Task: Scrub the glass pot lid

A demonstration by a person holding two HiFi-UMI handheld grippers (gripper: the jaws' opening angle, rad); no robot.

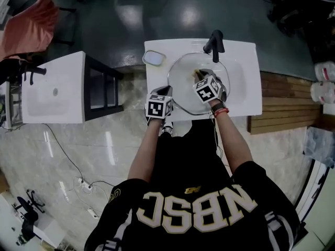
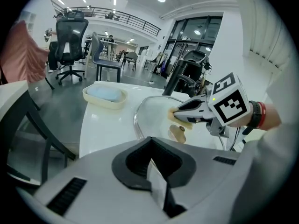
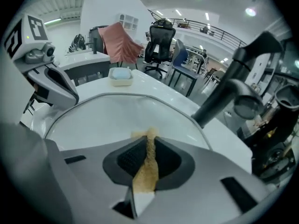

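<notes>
The round glass pot lid point(image 1: 184, 90) lies tilted in the white sink point(image 1: 246, 82); its wooden knob point(image 2: 178, 133) shows in the left gripper view. My left gripper point(image 1: 165, 93) is shut on the lid's near-left rim point(image 2: 136, 121). My right gripper point(image 1: 201, 75) is over the lid's middle, shut on a yellow sponge point(image 3: 145, 169) whose tip presses on the glass point(image 3: 117, 115). In the left gripper view the right gripper point(image 2: 180, 114) and sponge point(image 2: 183, 121) sit on the lid just behind the knob. The left gripper point(image 3: 70, 99) meets the rim at the right gripper view's left.
A black faucet point(image 1: 214, 42) stands at the sink's back edge, just beyond the lid. A soap dish point(image 1: 154, 58) with a pale blue bar sits at the back left corner. Another white counter point(image 1: 55, 88) is to the left; a wooden slat platform point(image 1: 285, 103) to the right.
</notes>
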